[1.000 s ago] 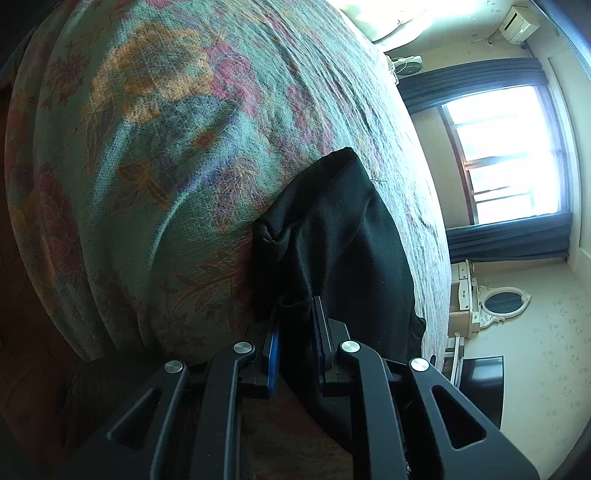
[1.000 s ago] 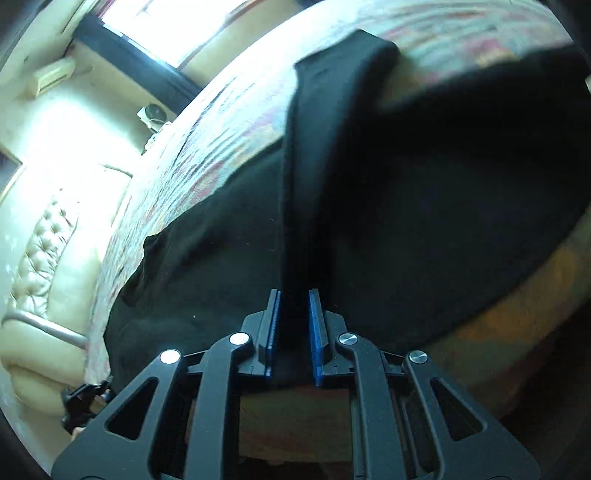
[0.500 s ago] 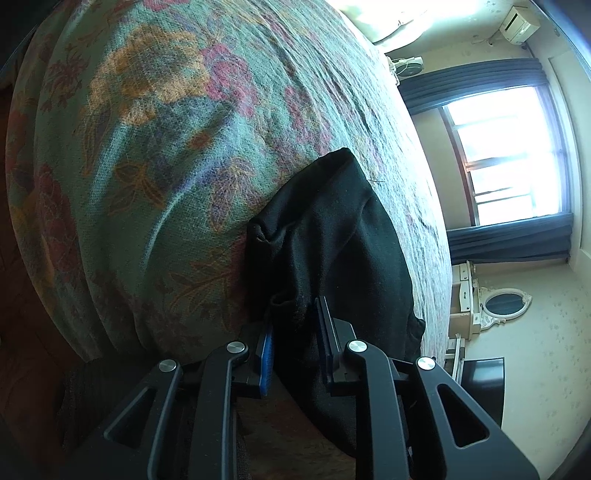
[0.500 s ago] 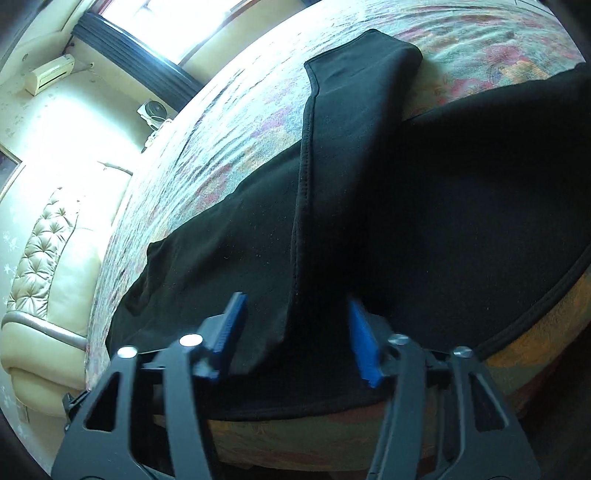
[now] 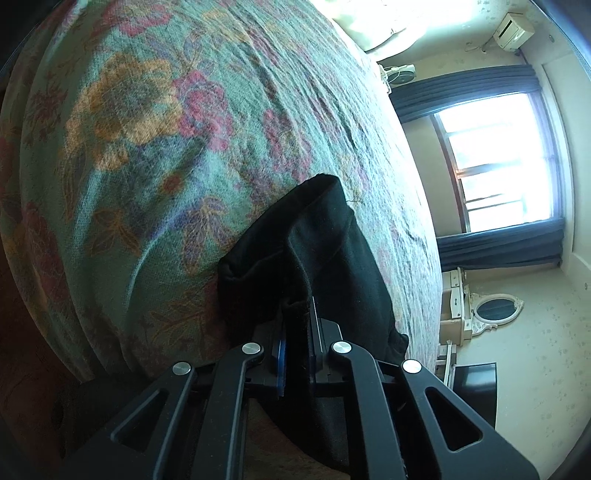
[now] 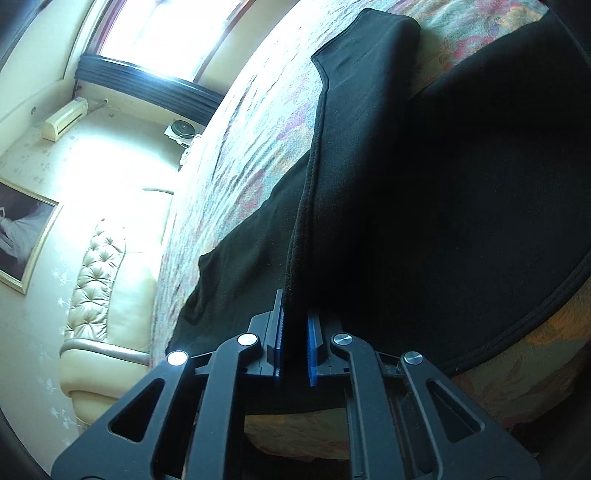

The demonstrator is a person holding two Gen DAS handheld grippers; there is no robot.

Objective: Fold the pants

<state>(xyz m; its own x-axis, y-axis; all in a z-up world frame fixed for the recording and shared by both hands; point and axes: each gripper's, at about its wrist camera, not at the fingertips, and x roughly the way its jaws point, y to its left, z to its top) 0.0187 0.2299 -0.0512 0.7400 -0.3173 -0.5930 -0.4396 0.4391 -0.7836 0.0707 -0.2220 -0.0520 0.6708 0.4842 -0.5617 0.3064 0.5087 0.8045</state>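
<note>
Item 1. Pants [image 6: 424, 206]: black, soft knit fabric, lying on the bed [image 5: 155, 122] near its edge, part of the cloth hanging over the side. In the right wrist view one leg or folded panel runs away from the bed edge across the bedspread, its stitched hem raised as a ridge; the broader dark body of the garment spreads beside it, with a piped seam curving along the bed edge. In the left wrist view a bunched end of the pants [image 5: 317, 258] stands up from the bedspread in loose folds.

Item 2. Left gripper [image 5: 297, 332]: black linkage arms, blue pads. Jaws drawn narrow, pinching a fold of the pants between the pads at the bed edge; cloth drapes down past the fingers.

Item 3. Right gripper [image 6: 295, 321]: same make. Jaws narrow, clamped on the raised hem ridge of the pants just above the bed edge.

Item 4. Bedspread: woven, teal ground with orange and red floral pattern, lightly creased, covering the bed and falling over its side.

Item 5. Room, placed from the bed. Beyond the far side: bright window [image 5: 506, 162] with dark curtains, wall air conditioner [image 5: 515, 26], small fan [image 5: 400, 72]. Beside the bed: cream vanity with oval mirror [image 5: 495, 308]. At the bed's head: cream tufted headboard [image 6: 99, 280]; framed picture [image 6: 26, 232] on the patterned wall next to it.
</note>
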